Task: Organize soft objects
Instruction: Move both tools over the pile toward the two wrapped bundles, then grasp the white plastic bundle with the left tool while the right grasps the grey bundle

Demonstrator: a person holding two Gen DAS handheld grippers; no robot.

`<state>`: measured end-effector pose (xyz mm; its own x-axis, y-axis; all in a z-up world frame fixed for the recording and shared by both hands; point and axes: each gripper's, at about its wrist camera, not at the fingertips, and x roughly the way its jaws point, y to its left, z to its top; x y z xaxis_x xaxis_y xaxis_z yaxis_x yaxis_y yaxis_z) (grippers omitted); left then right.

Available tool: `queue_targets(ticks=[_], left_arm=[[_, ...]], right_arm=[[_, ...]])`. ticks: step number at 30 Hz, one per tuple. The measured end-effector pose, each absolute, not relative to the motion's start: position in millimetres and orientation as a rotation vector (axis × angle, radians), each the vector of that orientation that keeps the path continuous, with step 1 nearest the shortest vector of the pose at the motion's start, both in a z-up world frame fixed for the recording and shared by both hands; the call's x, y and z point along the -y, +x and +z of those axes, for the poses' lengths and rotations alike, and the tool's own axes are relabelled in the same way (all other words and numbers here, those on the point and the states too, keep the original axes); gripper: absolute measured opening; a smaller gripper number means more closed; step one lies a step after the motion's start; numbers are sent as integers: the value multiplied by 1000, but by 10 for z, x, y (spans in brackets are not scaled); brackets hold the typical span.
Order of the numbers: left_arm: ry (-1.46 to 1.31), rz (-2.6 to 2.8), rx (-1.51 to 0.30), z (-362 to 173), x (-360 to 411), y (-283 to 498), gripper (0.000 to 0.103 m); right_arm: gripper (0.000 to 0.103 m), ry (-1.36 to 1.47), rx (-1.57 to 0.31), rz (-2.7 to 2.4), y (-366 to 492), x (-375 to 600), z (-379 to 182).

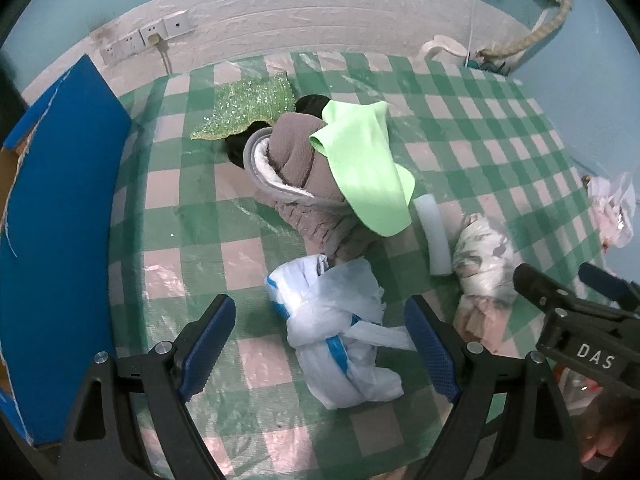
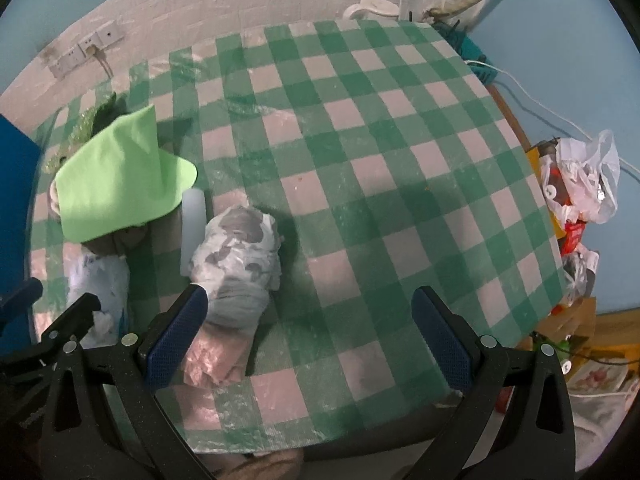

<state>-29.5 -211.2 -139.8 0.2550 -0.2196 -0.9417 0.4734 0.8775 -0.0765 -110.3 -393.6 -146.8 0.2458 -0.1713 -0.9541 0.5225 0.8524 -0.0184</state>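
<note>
Soft things lie on a green-and-pink checked tablecloth [image 1: 208,208]. A knotted white-and-blue plastic bundle [image 1: 340,332] lies between the fingers of my open left gripper [image 1: 320,344]. Behind it sits a brown fleece garment [image 1: 304,176] with a light green cloth [image 1: 368,168] draped over it, a glittery green piece [image 1: 248,108] and a white foam block [image 1: 434,236]. A white bundle with grey patches [image 2: 236,256] lies by the left finger of my open, empty right gripper [image 2: 312,340]. The right gripper also shows in the left wrist view [image 1: 576,300].
A blue cardboard box [image 1: 52,240] stands at the table's left edge. Wall sockets [image 1: 144,38] are on the white wall behind. Plastic bags and clutter [image 2: 580,184] sit off the table's right edge. A white object and rope [image 2: 376,6] are at the back right corner.
</note>
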Motion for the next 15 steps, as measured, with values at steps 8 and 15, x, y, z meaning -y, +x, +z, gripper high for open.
queue_targets(ticks=[8, 15], left_arm=[[284, -475, -1240, -1516, 2211, -314, 88], [303, -462, -1282, -1710, 2221, -286, 88]], right_arm=[[101, 356, -1207, -459, -1091, 3906, -1429], [101, 383, -1209, -423, -1023, 3851, -1497]])
